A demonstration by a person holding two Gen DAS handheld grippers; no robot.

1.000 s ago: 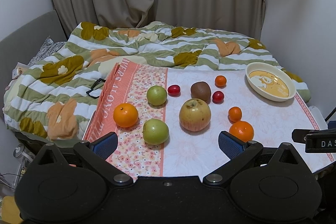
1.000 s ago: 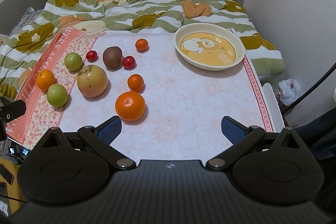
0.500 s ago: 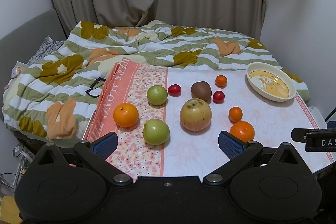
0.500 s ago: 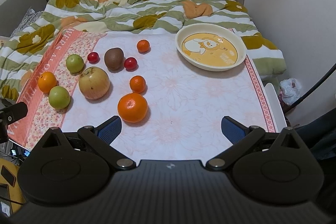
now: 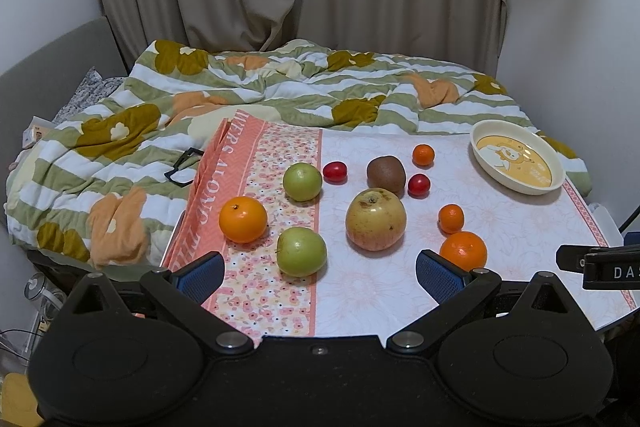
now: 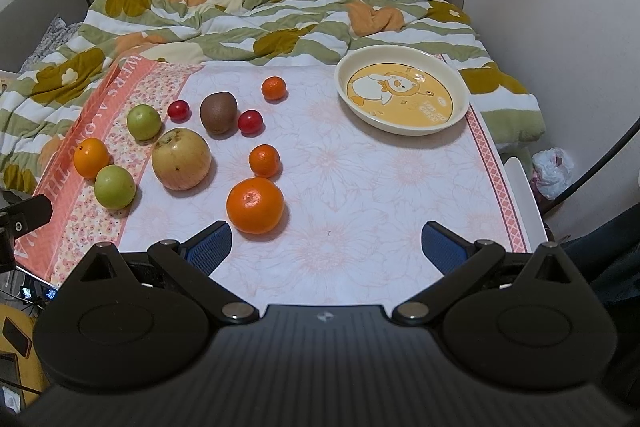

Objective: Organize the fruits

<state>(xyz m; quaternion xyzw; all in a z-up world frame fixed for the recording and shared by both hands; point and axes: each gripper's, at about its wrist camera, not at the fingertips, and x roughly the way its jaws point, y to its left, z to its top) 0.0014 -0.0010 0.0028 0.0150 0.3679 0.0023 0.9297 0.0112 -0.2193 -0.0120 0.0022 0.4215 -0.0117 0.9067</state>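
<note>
both grippers hover at the near edge of the floral pink-and-white tablecloth (image 6: 360,187), and nothing is held. the left gripper (image 5: 318,269) has its blue-padded jaws spread wide and empty, and the right gripper (image 6: 326,247) is likewise released.

ten fruits lie loose on the left half of the cloth. the large orange (image 6: 255,205) sits nearest the right gripper, just beyond its left pad, with a small mandarin (image 6: 264,160) close behind it. the big yellow-russet apple (image 6: 181,159) is to their left. farther back sit the brown kiwi (image 6: 218,111), two red cherry tomatoes (image 6: 250,121) and another small mandarin (image 6: 274,87). at the far left are two green apples (image 5: 301,251) and a second orange (image 5: 243,219).

the cream shallow bowl with a yellow duck print (image 6: 402,67) stands empty at the far right, well apart from the fruit, and looks like the place to gather them.

the step in hand seems to be the first pick. the right gripper would do well to shift left until the large orange is centred between its pads, close gently across the widest part, lift clear, and set it low inside the bowl so it does not roll.
</note>
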